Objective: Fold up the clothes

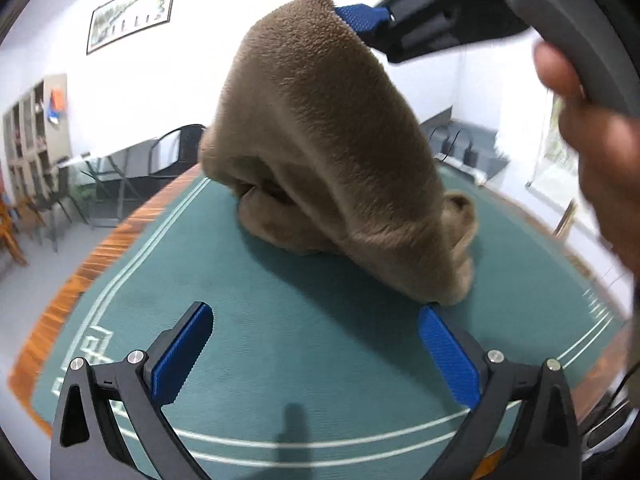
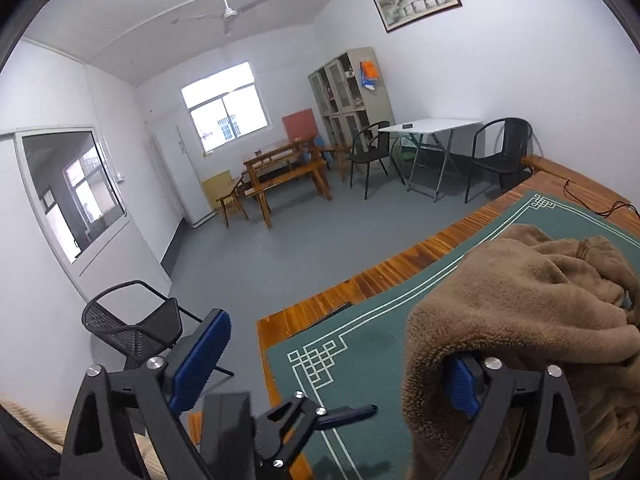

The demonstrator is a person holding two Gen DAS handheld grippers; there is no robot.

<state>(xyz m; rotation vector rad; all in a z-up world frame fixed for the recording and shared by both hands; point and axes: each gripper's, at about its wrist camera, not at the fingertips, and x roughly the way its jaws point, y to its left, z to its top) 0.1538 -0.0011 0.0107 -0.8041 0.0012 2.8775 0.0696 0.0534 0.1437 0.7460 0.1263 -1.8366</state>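
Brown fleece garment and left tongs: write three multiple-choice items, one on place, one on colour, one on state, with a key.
1. The lower part of the brown garment rests on: A the green mat; B a chair; C the floor.
2. The pads of the left tongs are: A red; B blue; C yellow.
3. The left tongs are: A shut on the garment; B shut on nothing; C open and empty.
Key: 1 A, the fabric is heaped on the mat; 2 B, both ribbed pads show blue; 3 C, the pads stand wide apart with only mat between them.
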